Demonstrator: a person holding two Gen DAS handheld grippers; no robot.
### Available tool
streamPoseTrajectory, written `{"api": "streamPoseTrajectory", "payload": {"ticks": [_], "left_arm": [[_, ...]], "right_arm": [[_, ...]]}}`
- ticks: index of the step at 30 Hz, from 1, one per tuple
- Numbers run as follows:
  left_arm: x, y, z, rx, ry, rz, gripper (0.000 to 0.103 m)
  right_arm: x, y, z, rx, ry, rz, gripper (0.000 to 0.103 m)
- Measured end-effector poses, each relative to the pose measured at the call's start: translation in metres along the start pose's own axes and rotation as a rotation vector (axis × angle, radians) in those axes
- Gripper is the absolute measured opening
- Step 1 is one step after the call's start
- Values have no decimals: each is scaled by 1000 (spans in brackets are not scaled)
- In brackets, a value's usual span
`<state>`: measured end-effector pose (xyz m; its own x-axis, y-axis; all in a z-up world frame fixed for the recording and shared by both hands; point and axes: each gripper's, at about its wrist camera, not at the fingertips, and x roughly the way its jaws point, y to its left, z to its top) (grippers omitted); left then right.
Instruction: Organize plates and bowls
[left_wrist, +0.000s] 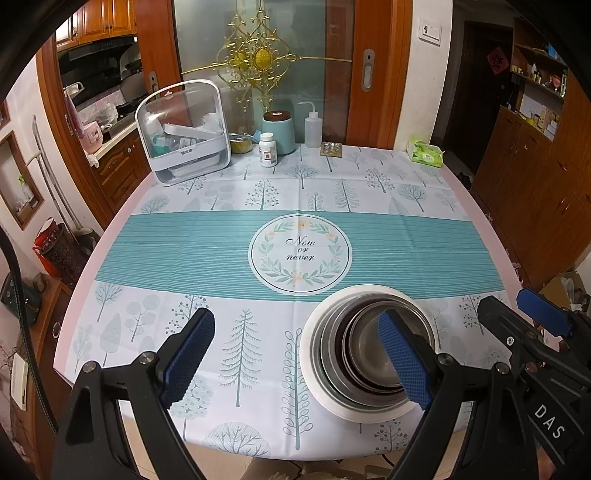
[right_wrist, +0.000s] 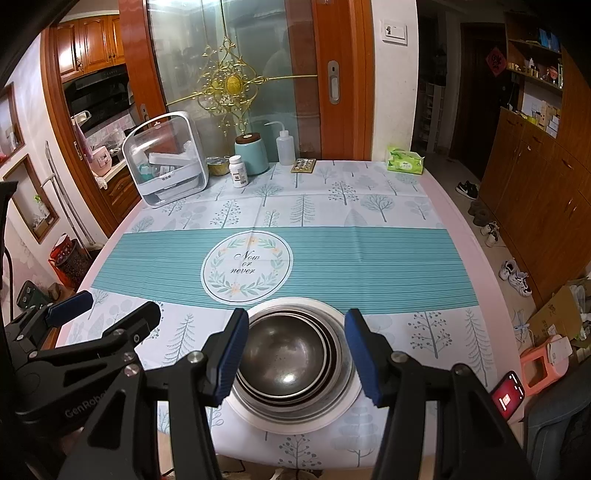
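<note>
Stainless steel, looks like: a nest of metal bowls (right_wrist: 291, 354) sits inside one another on a white plate (right_wrist: 295, 417), all near the front edge of the table (right_wrist: 454, 206), just below the "Now or never" roundel on the tablecloth (right_wrist: 369, 254). At least 3 bowl rims visible; exact count can't tell. Right gripper (right_wrist: 299, 358) hovers over the stack w/ fingers spread wide, blue pads either side of the bowls, nothing held; can't tell if pads touch the rims. Left gripper (left_wrist: 291, 358) also wide open and empty, offset to the left, its right-hand pad in front of the bowls in the left wrist view, other pad over bare cloth. Handling guess: bowls are stiff, light-ish, smooth = slippery under a pinch; nested ones may stick together or slide apart if tilted. Plate prob ceramic, heavier, chips if dropped or knocked. Best grab IMO: pinch a bowl wall at the rim, one pad inside, one outside, lift straight up; for the plate, take the exposed white lip and keep it level. Stack looks already organised, so task prob near done, or the whole pile moves next. Rear clutter (dish box (right_wrist: 166, 158), teal canister (right_wrist: 251, 153), squeeze bottle (right_wrist: 286, 147), tissue pack (right_wrist: 404, 160)) is well apart, no clash risk.
</note>
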<state>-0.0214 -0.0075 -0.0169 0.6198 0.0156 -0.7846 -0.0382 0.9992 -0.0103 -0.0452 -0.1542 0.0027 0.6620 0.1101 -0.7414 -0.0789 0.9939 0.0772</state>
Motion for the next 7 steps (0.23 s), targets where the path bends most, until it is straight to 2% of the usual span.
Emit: {"api": "streamPoseTrajectory", "payload": {"ticks": [7], "left_arm": [[-3, 1, 2, -3, 0, 0, 89]], "right_arm": [[-1, 1, 0, -2, 3, 0, 55]]}}
